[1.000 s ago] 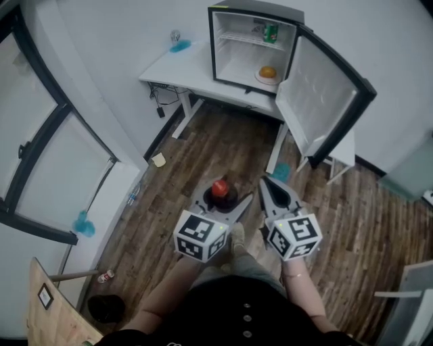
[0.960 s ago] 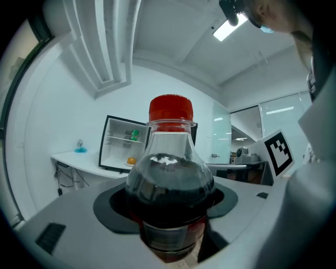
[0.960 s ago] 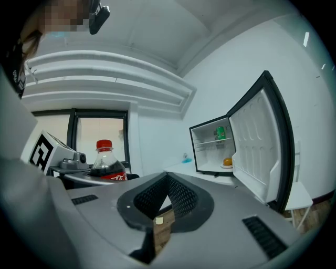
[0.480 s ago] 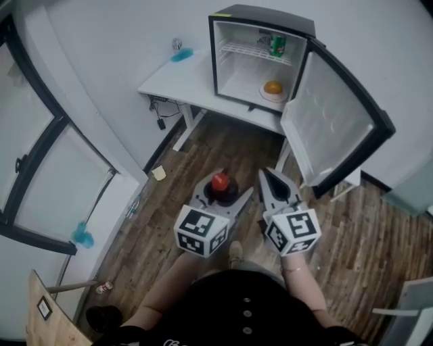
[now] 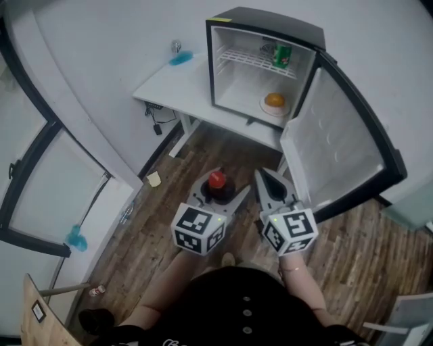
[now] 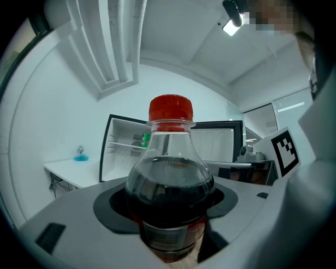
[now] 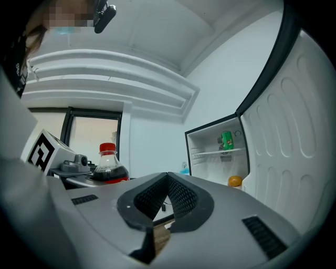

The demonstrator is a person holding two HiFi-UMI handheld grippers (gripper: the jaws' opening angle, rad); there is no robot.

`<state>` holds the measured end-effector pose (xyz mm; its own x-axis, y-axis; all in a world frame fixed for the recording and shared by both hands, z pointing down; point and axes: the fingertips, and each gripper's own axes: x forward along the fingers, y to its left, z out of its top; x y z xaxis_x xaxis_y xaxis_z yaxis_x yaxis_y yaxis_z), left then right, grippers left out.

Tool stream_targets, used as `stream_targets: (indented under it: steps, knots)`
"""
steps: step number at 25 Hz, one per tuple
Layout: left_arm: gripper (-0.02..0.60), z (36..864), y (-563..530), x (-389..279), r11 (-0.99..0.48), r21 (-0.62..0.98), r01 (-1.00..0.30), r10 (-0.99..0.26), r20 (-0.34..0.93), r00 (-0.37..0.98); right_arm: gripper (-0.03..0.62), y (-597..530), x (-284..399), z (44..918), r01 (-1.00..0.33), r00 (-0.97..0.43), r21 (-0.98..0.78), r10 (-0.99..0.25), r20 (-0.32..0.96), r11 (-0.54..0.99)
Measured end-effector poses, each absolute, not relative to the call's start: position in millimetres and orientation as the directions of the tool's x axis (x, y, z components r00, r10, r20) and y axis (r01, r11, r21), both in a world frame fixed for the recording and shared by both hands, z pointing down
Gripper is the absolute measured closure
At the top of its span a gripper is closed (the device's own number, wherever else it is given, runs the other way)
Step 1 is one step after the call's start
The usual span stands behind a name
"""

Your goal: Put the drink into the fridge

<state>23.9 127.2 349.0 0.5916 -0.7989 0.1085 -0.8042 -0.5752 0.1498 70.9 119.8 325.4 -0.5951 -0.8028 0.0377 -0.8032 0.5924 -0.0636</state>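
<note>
A cola bottle (image 5: 216, 180) with a red cap stands upright between the jaws of my left gripper (image 5: 218, 194), which is shut on its dark body (image 6: 169, 194). My right gripper (image 5: 265, 177) is beside it on the right, shut with nothing in it; its ribbed pads (image 7: 176, 195) meet at the tip. Both are held over the wooden floor, short of the small black fridge (image 5: 270, 20). The fridge stands open on a white table (image 5: 179, 84). A green can (image 5: 281, 55) is on its upper shelf and an orange fruit on a plate (image 5: 275, 100) on its floor.
The fridge door (image 5: 342, 152) is swung wide to the right, close beyond my right gripper. A small blue thing (image 5: 180, 58) sits at the table's back. Cables hang under the table. A window and white wall run along the left.
The fridge and table now show larger and nearer in the head view. Both grippers have kept their hold and their spacing, the bottle still upright in the left one.
</note>
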Motion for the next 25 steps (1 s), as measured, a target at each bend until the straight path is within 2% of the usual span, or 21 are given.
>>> stream_targets:
  steps: [18,25]
  knots:
    - [0.258,363.9,77.8,39.1,-0.533,0.183,-0.826,-0.822,0.120,0.557,0.586,67.3,82.5,353.9,-0.789,-0.613,-0.118,-0.785,0.088,0.603]
    - [0.258,372.2,65.7,41.3,-0.535,0.190,-0.823,-0.815,0.138,0.562,0.586,57.1,88.5,356.5,-0.802,-0.594,-0.141,-0.801,0.072,0.581]
